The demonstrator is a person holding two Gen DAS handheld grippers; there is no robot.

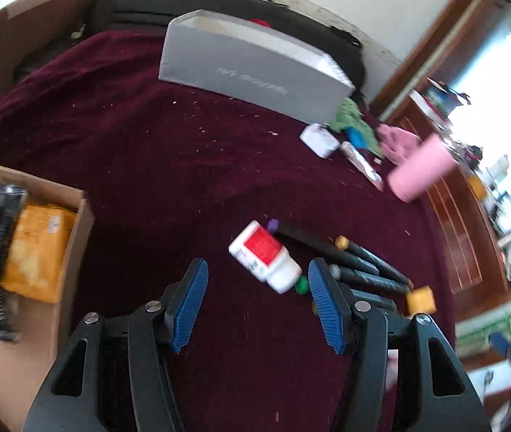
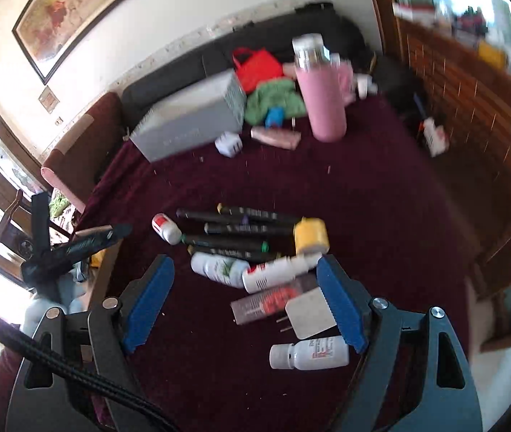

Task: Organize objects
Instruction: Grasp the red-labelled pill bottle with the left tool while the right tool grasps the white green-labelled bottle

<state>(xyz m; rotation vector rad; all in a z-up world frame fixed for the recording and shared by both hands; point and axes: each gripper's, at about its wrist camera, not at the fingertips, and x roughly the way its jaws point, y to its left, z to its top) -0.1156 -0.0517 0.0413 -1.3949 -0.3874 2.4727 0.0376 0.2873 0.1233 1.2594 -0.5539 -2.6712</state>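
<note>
Lived-in home, living-room type. Framed painting [image 2: 75,10] on white wall; wall switch plate [image 2: 49,99] below it. Dark sofa [image 2: 183,68] along the wall. Wooden cabinet [image 2: 471,108] topped with books and clutter. Maroon cloth [image 1: 147,151] over the work surface. Bright windows on both sides.

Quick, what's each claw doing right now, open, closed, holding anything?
Left claw: open, holding nothing, above the maroon cloth near the small white bottle.
Right claw: open, holding nothing, over the pile of bottles and markers.
</note>
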